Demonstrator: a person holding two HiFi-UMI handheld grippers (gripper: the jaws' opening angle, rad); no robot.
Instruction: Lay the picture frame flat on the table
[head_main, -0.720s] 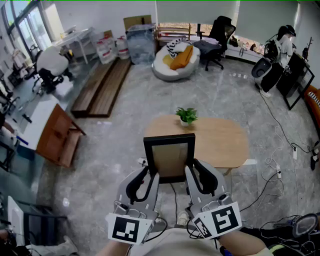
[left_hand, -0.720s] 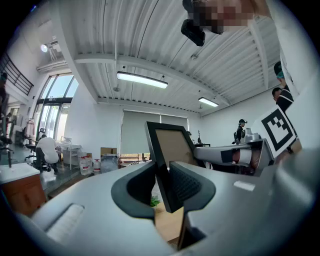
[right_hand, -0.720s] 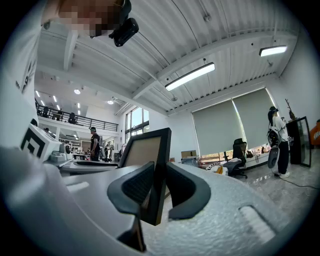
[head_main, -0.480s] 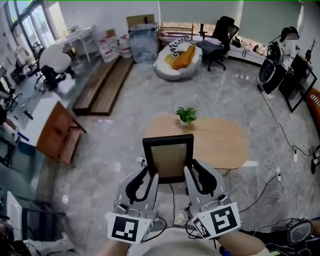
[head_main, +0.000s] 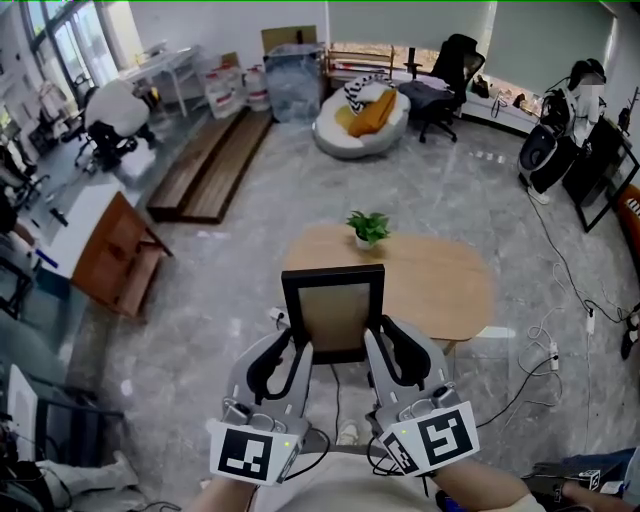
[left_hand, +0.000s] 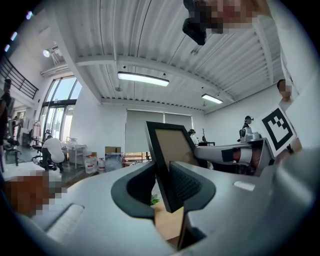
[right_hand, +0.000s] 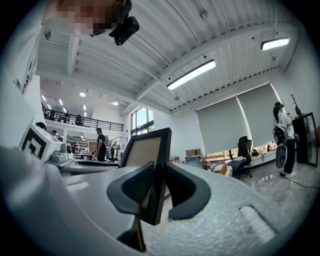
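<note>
A black picture frame (head_main: 333, 310) with a brown panel is held upright in the air, in front of the near edge of the light wooden table (head_main: 440, 285). My left gripper (head_main: 288, 352) is shut on the frame's lower left edge. My right gripper (head_main: 384, 342) is shut on its lower right edge. In the left gripper view the frame (left_hand: 172, 150) stands between the dark pads of the left gripper (left_hand: 165, 186). In the right gripper view the frame (right_hand: 142, 150) is pinched the same way by the right gripper (right_hand: 157, 189).
A small potted plant (head_main: 367, 228) stands at the table's far edge. Cables (head_main: 545, 350) trail over the marble floor to the right. A brown desk (head_main: 115, 260) stands at the left, with a beanbag (head_main: 362, 120) and an office chair (head_main: 450, 70) far behind.
Frame and both grippers have drifted slightly left and lower in the head view as the view shifted. Both grips are unchanged.
</note>
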